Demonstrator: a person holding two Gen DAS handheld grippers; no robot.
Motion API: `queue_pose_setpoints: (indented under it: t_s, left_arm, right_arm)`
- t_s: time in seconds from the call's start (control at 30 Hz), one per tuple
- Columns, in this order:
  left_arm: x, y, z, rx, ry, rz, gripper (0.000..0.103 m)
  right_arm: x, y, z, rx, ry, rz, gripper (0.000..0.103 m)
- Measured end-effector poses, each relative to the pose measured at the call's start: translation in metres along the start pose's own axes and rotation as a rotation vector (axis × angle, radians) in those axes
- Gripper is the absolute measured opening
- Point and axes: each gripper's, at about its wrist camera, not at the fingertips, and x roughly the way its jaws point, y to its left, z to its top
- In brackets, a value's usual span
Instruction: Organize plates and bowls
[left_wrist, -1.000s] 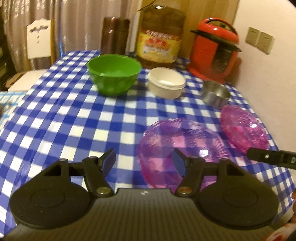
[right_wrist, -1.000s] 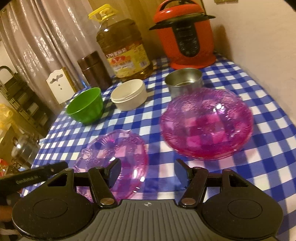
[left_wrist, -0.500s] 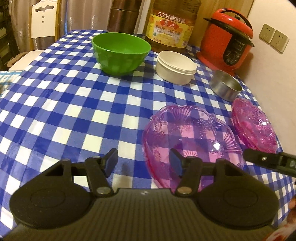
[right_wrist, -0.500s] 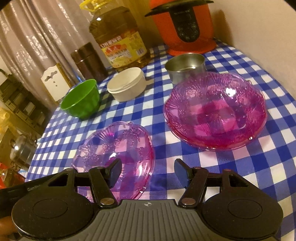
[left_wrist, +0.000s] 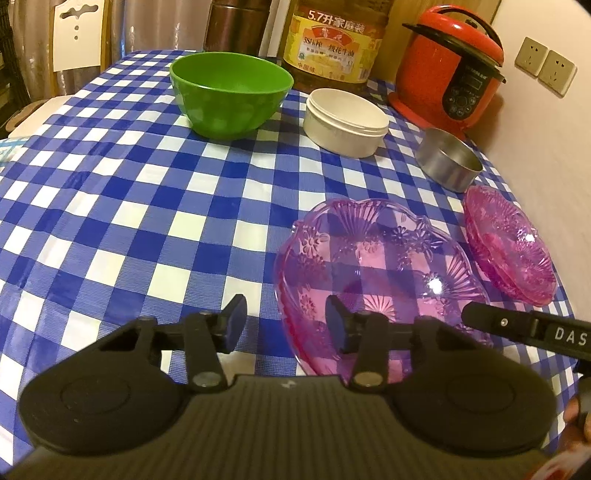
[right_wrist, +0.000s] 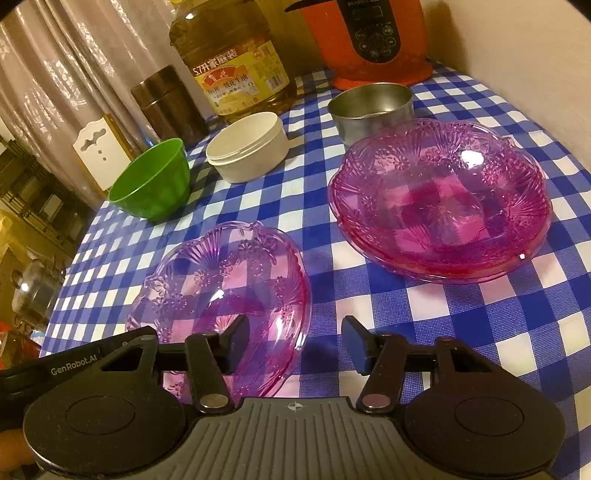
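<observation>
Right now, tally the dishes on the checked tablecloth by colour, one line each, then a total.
Pink, see-through patterned plastic plates: 2 visible, the near single plate and the far plate, which may be a stack.
Green plastic bowl: 1
Cream round plastic tub: 1
Silver metal bowl: 1
Total: 5

Warm, rather dim indoor light tints both views orange-yellow, and small white glints sit on the single pink plate (left_wrist: 373, 273) and the stacked pink plates (right_wrist: 443, 206), so the light comes from above. Soft shadows fall beside the green bowl (left_wrist: 231, 92) and the white container (left_wrist: 345, 122) on the checked bench (left_wrist: 129, 206). Fisheye bending curves the bench's edges and darkens the corners, and the far right wall in the left wrist view looks slightly smeared.
</observation>
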Motion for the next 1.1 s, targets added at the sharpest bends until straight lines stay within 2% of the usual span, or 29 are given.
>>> queue_pose_setpoints:
  t_s: [0.1,0.17,0.3,0.47,0.67,1.1]
  left_arm:
    - [0.002,-0.001,0.0,-0.001,0.006,-0.007,0.034]
    - [0.003,-0.002,0.001,0.0,0.006,-0.01,0.032]
    - [0.004,-0.003,0.002,0.006,-0.001,0.0,0.019]
    - [0.005,-0.002,0.003,0.005,-0.001,0.009,0.011]
    - [0.004,-0.004,0.003,0.015,0.001,0.011,0.011]
    - [-0.002,-0.007,0.004,0.03,-0.014,0.015,0.011]
  right_arm:
    - [0.004,0.0,0.0,0.008,0.007,0.0,0.044]
    - [0.007,0.0,-0.001,0.005,0.015,0.002,0.041]
    - [0.011,0.001,-0.003,0.005,0.022,-0.005,0.035]
    - [0.011,0.0,-0.003,0.001,0.021,-0.009,0.03]
    - [0.011,0.001,-0.004,-0.007,0.027,-0.006,0.014]
    - [0.004,0.001,-0.003,-0.013,0.015,-0.004,0.012]
